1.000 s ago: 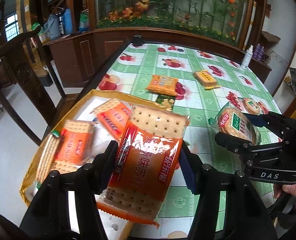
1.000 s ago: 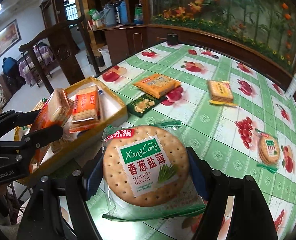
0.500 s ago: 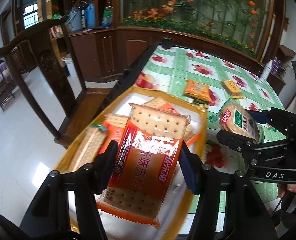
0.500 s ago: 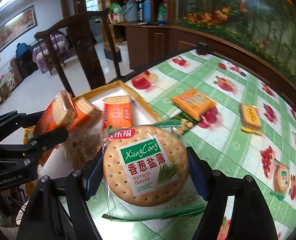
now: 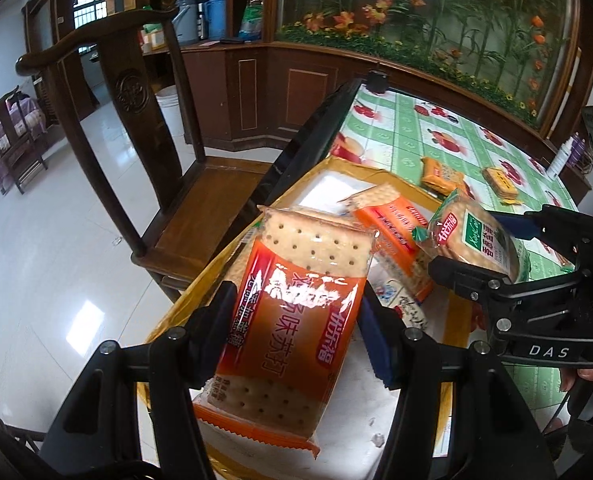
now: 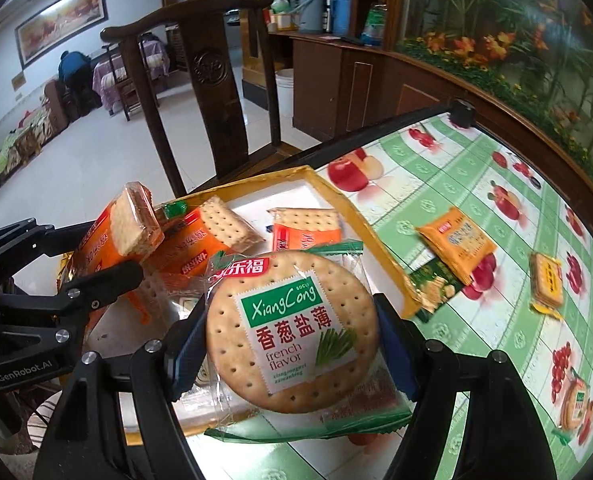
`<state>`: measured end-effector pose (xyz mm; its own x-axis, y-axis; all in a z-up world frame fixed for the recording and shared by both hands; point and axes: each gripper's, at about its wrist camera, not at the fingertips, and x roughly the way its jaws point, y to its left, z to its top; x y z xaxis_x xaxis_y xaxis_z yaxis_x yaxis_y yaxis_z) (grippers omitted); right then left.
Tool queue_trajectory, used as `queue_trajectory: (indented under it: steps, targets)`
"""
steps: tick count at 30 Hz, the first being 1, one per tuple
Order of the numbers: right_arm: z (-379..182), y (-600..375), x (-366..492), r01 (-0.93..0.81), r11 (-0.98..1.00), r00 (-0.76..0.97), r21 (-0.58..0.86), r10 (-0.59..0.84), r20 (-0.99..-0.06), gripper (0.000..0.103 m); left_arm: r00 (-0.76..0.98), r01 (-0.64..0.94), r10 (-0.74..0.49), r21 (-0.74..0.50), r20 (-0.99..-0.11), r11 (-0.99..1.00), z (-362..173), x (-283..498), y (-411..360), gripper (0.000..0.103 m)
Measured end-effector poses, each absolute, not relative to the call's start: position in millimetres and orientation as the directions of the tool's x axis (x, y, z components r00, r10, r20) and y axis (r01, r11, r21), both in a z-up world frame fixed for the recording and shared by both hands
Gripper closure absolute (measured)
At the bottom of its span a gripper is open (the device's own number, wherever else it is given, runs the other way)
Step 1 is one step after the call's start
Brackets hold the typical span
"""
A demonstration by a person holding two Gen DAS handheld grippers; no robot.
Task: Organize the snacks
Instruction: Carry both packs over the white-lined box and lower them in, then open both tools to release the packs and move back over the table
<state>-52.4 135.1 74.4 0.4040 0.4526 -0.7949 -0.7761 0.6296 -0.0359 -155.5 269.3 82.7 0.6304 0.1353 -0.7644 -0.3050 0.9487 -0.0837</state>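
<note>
Delivery step: the left gripper [image 5: 296, 320] clamps the orange soda-cracker pack [image 5: 292, 312] and the right gripper [image 6: 292, 344] clamps the round scallion-cracker pack [image 6: 292, 332] over the yellow-rimmed tray [image 6: 328, 188], so next comes lowering both toward twelve o'clock and releasing onto bare white floor.

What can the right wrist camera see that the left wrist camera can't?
Only the right wrist view shows the painting on the wall and a green snack packet beside the box.
Only the left wrist view shows the white bottle at the table's far edge.
Both show the yellow box, the orange cracker pack held in the left gripper, and the round cracker pack held in the right gripper.
</note>
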Motion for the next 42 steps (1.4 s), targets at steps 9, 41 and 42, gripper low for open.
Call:
queue_trajectory:
  steps: [9, 41, 42]
  targets:
    - [63, 155, -55, -0.8, 0.598, 0.367, -0.041, 0.434, -0.823, 0.027, 0.612, -0.326, 0.155, -0.069, -0.776, 0.943, 72, -158, 275, 0.042]
    - [80, 103, -43, -0.72, 0.693, 0.416, 0.038, 0.475, -0.775, 0.024, 0.654, -0.345, 0.232, -0.012, -0.72, 0.939, 89, -159, 250, 0.019]
    - [79, 100, -43, -0.715, 0.698, 0.421, 0.034, 0.469, -0.776, 0.024, 0.654, -0.341, 0.226, -0.015, -0.722, 0.94, 89, -158, 247, 0.019]
